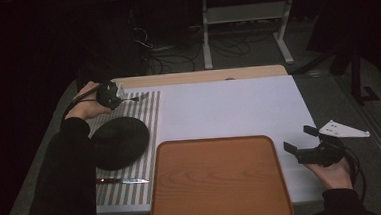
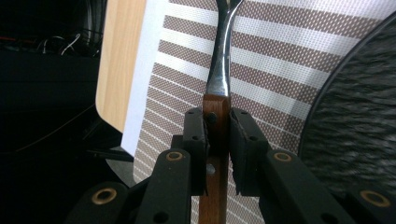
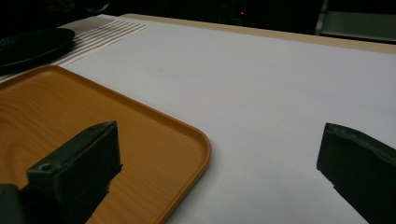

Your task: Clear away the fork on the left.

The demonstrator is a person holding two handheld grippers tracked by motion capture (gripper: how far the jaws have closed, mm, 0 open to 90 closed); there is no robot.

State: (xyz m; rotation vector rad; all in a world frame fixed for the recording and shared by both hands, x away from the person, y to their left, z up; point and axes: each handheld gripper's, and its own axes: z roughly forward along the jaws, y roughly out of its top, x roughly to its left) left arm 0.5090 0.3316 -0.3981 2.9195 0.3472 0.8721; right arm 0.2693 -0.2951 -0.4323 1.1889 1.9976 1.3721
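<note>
Fork [image 2: 219, 70] is the held item, but size order first: white table cover [image 1: 228, 107] spans most of the tabletop, ahead of the right gripper's jaws and off to the side of the left gripper's jaws. Wooden tray [image 1: 218, 181] sits at the near edge; in the right gripper view its rounded corner lies under and just ahead of the jaw on the left of that view, while the other jaw hangs over bare white cover. Striped placemat [image 1: 148, 140] lies beneath and ahead of the left jaws, stripes running across behind the fork shaft. Dark round plate [image 1: 118, 142] rests on the placemat, just beside the left jaws, filling the right edge of the left gripper view. Right gripper [image 1: 300, 140] is held in a hand near the tray's right edge, jaws wide apart, nothing between them, grey three-cornered plate on top. Left gripper [image 1: 125, 97] is at the far end of the placemat, jaws closed tight on the fork's wooden handle just below where the metal neck starts; metal shaft runs straight out ahead of the jaws over the stripes, tines cut off at the top of the left gripper view. Knife [image 1: 123, 181] with a wooden handle lies flat on the placemat's near part, well apart from both sets of jaws, between plate and table edge.
</note>
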